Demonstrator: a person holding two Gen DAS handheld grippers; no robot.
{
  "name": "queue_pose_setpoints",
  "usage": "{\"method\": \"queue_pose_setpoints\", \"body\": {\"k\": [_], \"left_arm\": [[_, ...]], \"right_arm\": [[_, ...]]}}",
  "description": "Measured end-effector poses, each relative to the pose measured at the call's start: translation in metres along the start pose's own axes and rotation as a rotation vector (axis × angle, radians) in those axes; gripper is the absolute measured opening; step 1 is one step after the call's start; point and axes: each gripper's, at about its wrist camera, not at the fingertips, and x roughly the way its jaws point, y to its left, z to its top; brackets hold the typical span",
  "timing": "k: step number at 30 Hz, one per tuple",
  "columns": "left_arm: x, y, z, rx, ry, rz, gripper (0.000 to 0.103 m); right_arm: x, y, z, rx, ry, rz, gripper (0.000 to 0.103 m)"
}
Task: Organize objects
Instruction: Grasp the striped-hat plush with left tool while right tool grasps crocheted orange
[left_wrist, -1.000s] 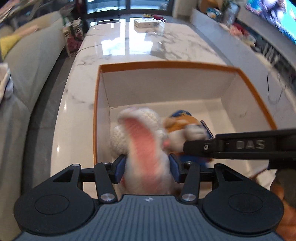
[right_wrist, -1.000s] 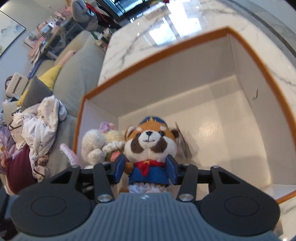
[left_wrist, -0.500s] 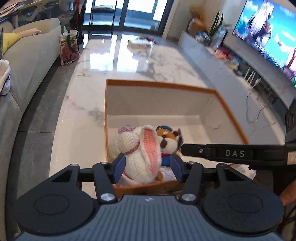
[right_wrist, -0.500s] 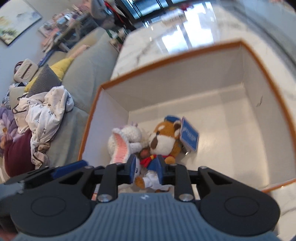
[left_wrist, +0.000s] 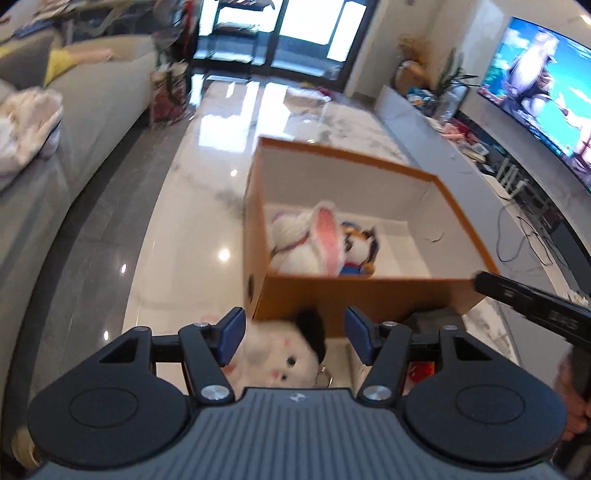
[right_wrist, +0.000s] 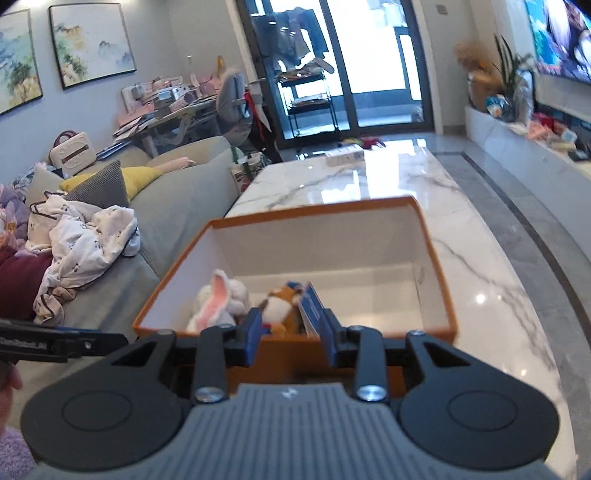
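Rabbit toy (left_wrist: 306, 243) in box (left_wrist: 369, 295); white plush (left_wrist: 277, 354) between opening, untouching jaws.

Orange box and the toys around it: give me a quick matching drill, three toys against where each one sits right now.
Toys:
1. rabbit
2. fox
3. white plush

Places:
A. outside the orange box, on the table by its near wall
B. inside the box, by its left wall
C. inside the box, right of its neighbour

Pairs: 1-B, 2-C, 3-A
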Motion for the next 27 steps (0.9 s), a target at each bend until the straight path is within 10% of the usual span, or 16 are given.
{"method": "queue_pose_setpoints", "body": {"k": [15, 27], "left_arm": [[0.035, -0.036, -0.055, 0.38, -0.096, 0.269, 0.077], [0.07, -0.056, -0.071, 0.548, -0.009, 0.341, 0.095]], "right_arm": [[-0.001, -0.027, -0.046, 0.083, 0.149, -0.102, 0.051], [0.01, -0.023, -0.052, 0.08, 0.227, -0.092, 0.056]]}}
